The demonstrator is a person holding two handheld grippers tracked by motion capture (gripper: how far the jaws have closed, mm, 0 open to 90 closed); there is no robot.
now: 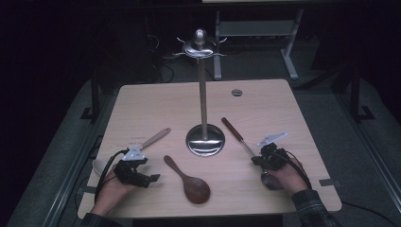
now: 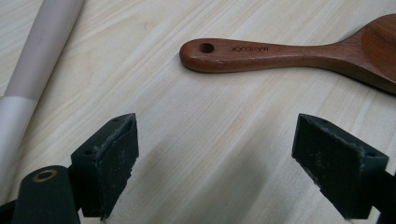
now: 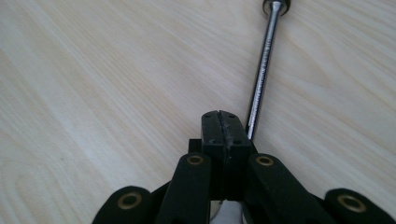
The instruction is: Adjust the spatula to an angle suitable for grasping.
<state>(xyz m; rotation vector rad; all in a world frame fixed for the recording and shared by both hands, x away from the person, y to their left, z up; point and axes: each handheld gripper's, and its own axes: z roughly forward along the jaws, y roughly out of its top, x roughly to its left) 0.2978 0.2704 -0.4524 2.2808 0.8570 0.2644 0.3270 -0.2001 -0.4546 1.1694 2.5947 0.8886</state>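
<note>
Left gripper [image 2: 215, 163]: jaws open over bare desk [image 1: 265, 101]; centre on wooden spoon [image 2: 289, 53] handle. Right gripper [image 3: 223, 122]: jaws closed beside metal ladle [image 3: 261, 70].

Dim lab: bare test table [image 1: 265, 101]

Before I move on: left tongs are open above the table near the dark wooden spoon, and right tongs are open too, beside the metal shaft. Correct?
Not quite. The right tongs are shut, jaws pressed together beside the metal shaft, as the right gripper view shows. The left tongs are indeed open near the dark wooden spoon.
</note>
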